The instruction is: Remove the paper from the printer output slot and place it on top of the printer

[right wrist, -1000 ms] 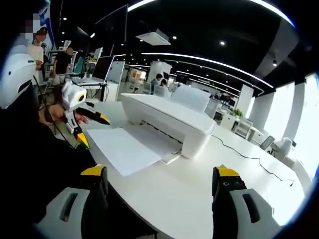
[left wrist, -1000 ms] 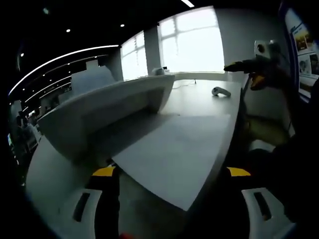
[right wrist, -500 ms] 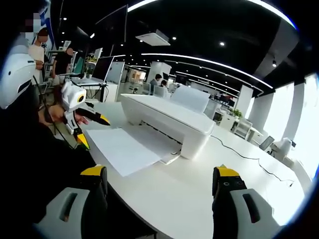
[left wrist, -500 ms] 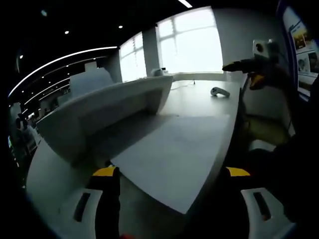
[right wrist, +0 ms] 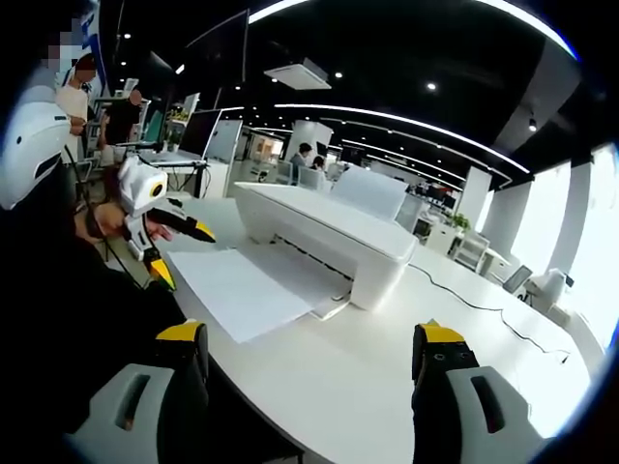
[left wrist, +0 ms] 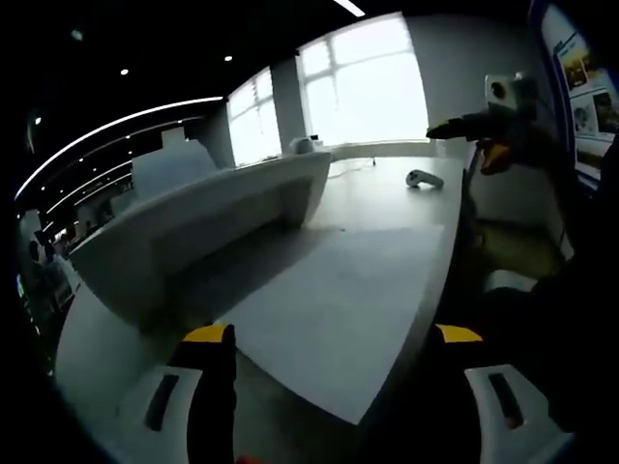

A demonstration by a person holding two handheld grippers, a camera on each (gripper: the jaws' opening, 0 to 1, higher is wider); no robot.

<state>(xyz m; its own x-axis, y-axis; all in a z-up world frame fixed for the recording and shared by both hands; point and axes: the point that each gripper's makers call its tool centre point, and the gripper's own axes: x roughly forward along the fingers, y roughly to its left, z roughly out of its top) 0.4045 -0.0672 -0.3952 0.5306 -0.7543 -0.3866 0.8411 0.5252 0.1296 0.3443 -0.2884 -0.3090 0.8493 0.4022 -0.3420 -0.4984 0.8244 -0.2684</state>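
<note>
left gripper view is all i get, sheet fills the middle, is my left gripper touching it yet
Observer: No. In the right gripper view the left gripper hangs open by the paper's far edge, apart from it.
Operator: is the sheet out of the slot
Observer: No, one end lies on the printer's output tray.
Operator: where's the right gripper
Observer: The right gripper is open over the white table, in front of the printer.

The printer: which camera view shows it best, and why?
The right gripper view: the white printer appears whole and well lit, paper lying at its front. The left gripper view shows it backlit, dim and close.
</note>
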